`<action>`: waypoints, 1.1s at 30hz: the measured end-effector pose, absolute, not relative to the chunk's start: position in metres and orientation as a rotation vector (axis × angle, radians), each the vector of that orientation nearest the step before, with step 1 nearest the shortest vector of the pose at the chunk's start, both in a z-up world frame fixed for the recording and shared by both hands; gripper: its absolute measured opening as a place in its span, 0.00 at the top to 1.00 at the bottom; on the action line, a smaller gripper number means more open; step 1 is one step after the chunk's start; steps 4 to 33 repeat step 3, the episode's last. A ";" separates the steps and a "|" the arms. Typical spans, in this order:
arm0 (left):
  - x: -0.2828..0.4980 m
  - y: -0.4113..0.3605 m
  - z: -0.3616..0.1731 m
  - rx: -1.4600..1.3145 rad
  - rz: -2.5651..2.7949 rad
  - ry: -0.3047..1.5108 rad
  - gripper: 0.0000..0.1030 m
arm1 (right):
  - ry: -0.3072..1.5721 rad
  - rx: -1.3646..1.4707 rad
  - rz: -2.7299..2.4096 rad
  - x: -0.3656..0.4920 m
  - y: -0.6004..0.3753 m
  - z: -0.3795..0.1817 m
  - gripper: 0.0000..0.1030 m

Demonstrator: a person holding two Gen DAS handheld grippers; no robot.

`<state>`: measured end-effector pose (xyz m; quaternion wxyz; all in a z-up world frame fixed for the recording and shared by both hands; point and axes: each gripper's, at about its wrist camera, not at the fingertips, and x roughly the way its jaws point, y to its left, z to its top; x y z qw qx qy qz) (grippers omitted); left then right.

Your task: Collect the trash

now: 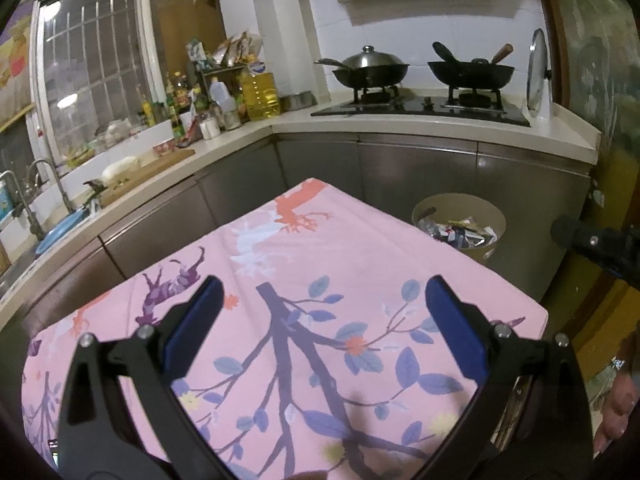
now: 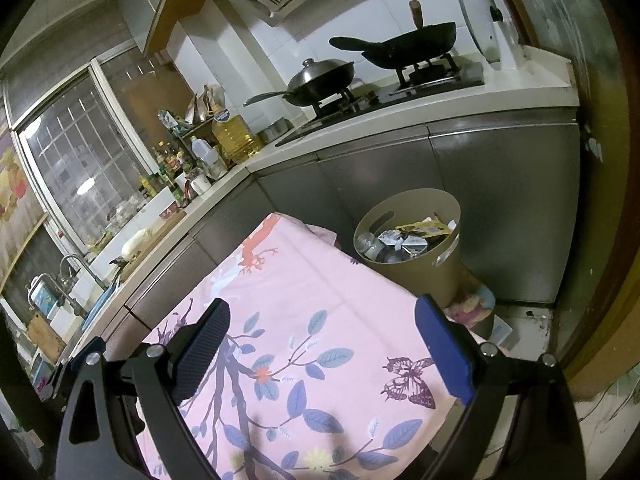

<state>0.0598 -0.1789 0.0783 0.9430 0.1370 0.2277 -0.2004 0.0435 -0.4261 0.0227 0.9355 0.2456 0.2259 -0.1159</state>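
Note:
A beige round trash bin (image 1: 460,210) stands on the floor past the table's far right corner; it holds several wrappers and bottles (image 2: 404,242). In the right wrist view the bin (image 2: 416,276) is ahead, right of centre. A pink floral tablecloth (image 1: 320,280) covers the table; I see no loose trash on it. My left gripper (image 1: 322,300) is open and empty above the cloth. My right gripper (image 2: 322,322) is open and empty above the cloth (image 2: 320,304), near its right edge. Part of the right gripper's black body (image 1: 600,244) shows at the right of the left wrist view.
Grey kitchen cabinets (image 1: 420,172) wrap around behind the table. The counter carries a stove with two woks (image 1: 420,70), oil bottles (image 1: 260,92), a cutting board (image 1: 148,168) and a sink (image 1: 48,236) at left. A round patterned item (image 2: 476,308) lies on the floor under the bin.

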 end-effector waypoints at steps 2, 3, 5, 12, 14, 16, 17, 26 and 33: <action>0.061 -0.178 0.079 0.284 -0.411 0.463 0.06 | 0.466 0.504 -0.236 0.044 -0.427 0.023 0.12; 0.061 -0.178 0.079 0.284 -0.411 0.463 0.06 | 0.466 0.504 -0.236 0.045 -0.430 0.024 0.12; 0.061 -0.178 0.079 0.284 -0.411 0.463 0.06 | 0.466 0.504 -0.236 0.045 -0.430 0.024 0.12; 0.061 -0.178 0.079 0.284 -0.411 0.463 0.06 | 0.466 0.504 -0.236 0.045 -0.430 0.024 0.12; 0.061 -0.178 0.079 0.284 -0.411 0.463 0.06 | 0.466 0.504 -0.236 0.045 -0.430 0.024 0.12; 0.061 -0.178 0.079 0.284 -0.411 0.463 0.06 | 0.466 0.504 -0.236 0.045 -0.430 0.024 0.12; 0.061 -0.178 0.079 0.284 -0.411 0.463 0.06 | 0.466 0.504 -0.236 0.045 -0.430 0.024 0.12; 0.061 -0.178 0.079 0.284 -0.411 0.463 0.06 | 0.466 0.504 -0.236 0.045 -0.430 0.024 0.12; 0.061 -0.178 0.079 0.284 -0.411 0.463 0.06 | 0.466 0.504 -0.236 0.045 -0.430 0.024 0.12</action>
